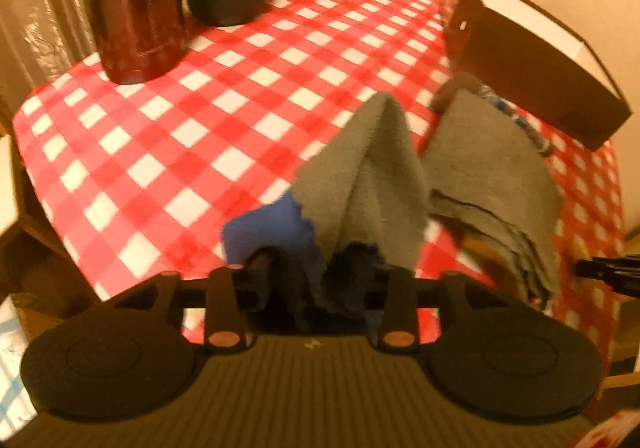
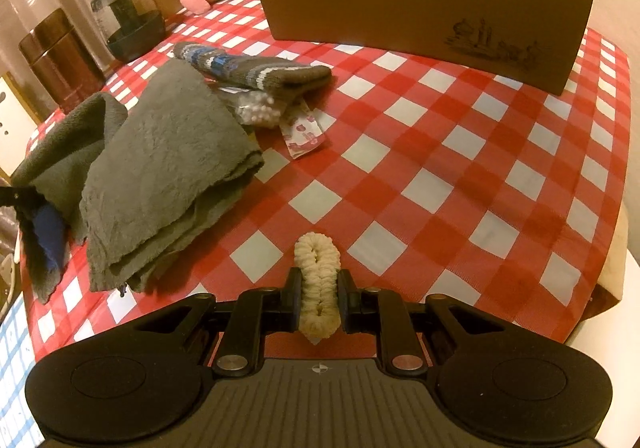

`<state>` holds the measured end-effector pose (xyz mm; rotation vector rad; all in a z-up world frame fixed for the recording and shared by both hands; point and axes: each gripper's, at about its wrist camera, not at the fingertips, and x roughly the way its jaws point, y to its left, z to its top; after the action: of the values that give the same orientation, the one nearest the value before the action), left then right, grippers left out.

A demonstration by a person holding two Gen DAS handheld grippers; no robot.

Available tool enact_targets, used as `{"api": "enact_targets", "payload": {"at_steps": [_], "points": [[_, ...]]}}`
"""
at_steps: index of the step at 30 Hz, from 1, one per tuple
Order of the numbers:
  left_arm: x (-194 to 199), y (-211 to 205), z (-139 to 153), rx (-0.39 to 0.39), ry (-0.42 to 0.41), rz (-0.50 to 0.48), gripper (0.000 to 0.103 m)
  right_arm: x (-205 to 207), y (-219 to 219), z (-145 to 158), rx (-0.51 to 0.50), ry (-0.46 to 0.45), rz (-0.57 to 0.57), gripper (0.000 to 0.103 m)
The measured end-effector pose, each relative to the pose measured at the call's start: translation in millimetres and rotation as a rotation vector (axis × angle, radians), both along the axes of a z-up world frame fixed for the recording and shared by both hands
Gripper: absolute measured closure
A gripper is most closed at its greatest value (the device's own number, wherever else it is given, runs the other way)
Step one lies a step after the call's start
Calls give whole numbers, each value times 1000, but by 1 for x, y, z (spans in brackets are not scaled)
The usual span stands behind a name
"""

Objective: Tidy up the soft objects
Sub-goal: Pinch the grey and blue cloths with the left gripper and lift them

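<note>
- Right gripper (image 2: 319,302) clenched on a cream scrunchie (image 2: 317,280), above the table's (image 2: 460,152) near edge.
- Left gripper (image 1: 316,282): grey-and-blue cloth (image 1: 360,176) between its fingers; grip uncertain, near the left edge.
- Judged step: collecting. Next: carry the scrunchie to the box (image 2: 420,8) at the far edge.

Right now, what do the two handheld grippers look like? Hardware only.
Both look identical: matte black bodies, a ribbed plate at the base flanked by two round discs, black linkage arms with round metal pivot pins, and a small crosshair mark on the plate. Left gripper, right gripper. The right fingers carry blue pads. No cables, hands or sleeves are visible.
</note>
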<state>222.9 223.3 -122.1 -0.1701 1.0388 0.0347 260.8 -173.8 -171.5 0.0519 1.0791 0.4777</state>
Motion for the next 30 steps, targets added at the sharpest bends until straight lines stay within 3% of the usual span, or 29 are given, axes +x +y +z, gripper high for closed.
{"api": "enact_targets", "payload": {"at_steps": [3, 7, 9, 12, 13, 30], "points": [[3, -5, 2, -34, -21, -10, 40, 0, -1, 0, -2, 2, -6, 85], [24, -10, -9, -44, -12, 4, 39, 0, -3, -2, -3, 7, -13, 85], [33, -14, -17, -30, 3, 10, 51, 0, -3, -2, -2, 9, -16, 85], [41, -23, -26, 46, 37, -10, 87, 0, -3, -1, -3, 10, -19, 85], [40, -24, -25, 51, 35, -20, 90, 0, -3, -1, -5, 10, -21, 85], [9, 14, 61, 161, -128, 18, 94, -1, -9, 13, 27, -37, -37, 85]]}}
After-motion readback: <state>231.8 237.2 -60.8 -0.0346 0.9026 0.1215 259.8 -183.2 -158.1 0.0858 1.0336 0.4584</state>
